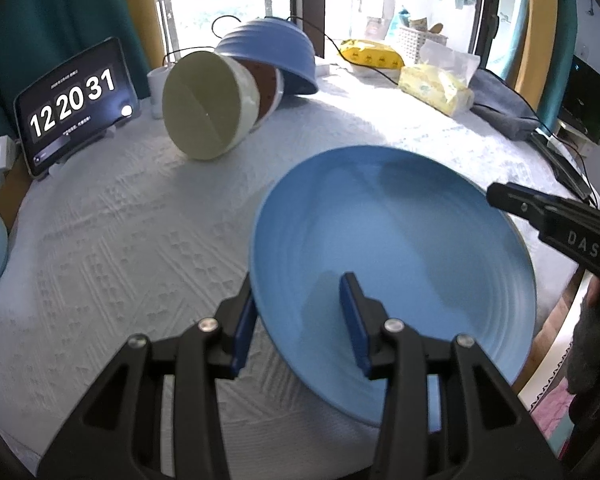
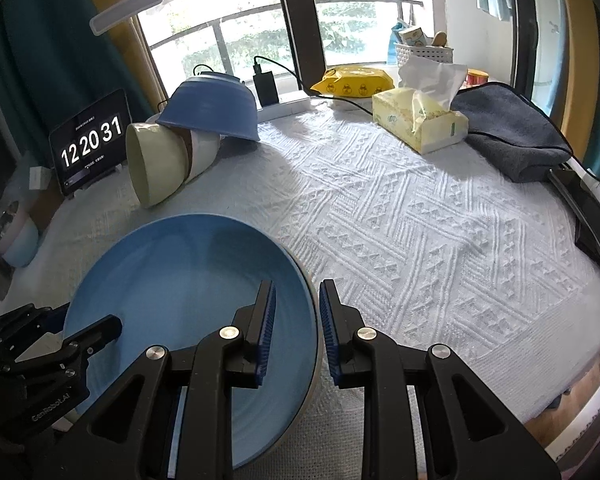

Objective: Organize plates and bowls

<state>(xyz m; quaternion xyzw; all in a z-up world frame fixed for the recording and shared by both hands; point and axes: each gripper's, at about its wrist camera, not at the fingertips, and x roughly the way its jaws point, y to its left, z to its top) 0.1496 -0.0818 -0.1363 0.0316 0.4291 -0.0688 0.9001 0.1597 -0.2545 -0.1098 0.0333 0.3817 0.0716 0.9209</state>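
Both tongs straddle opposite edges of the blue plate (image 1: 396, 248). Left gripper (image 1: 300, 320) has its fingers spread, one blue pad (image 1: 354, 320) over the plate's inner face and the other outside and below the rim; whether the pads actually press the plate cannot be told. Right gripper (image 2: 296, 332) is likewise parted, its left pad (image 2: 266, 332) above the plate's inside and its right pad outside the rim over the cloth, with a visible gap to the rim on that side. In the right wrist view the plate (image 2: 188, 280) lies just ahead and to the left of the right tongs, and the left tongs reach in from the lower left corner. From the left wrist view the right tongs come in from the right edge, tip at the plate's far rim.

Under the plate spreads a white textured tablecloth (image 2: 420, 220). Farther ahead and to the left of both tongs lies a stack of bowls tipped on its side, a cream bowl (image 1: 204, 104) in front with its opening facing the cameras, a brown-and-white bowl (image 1: 266, 88) nested behind it, and a dark blue bowl (image 1: 272, 52) upside down, leaning on them. Beyond, left of the bowls, a tablet (image 1: 76, 104) reads 12 20 31. Far ahead to the right sit a yellow tissue box (image 2: 420, 120), a yellow packet (image 2: 352, 80), a grey folded towel (image 2: 512, 128) and a white basket (image 2: 424, 54) by the window.
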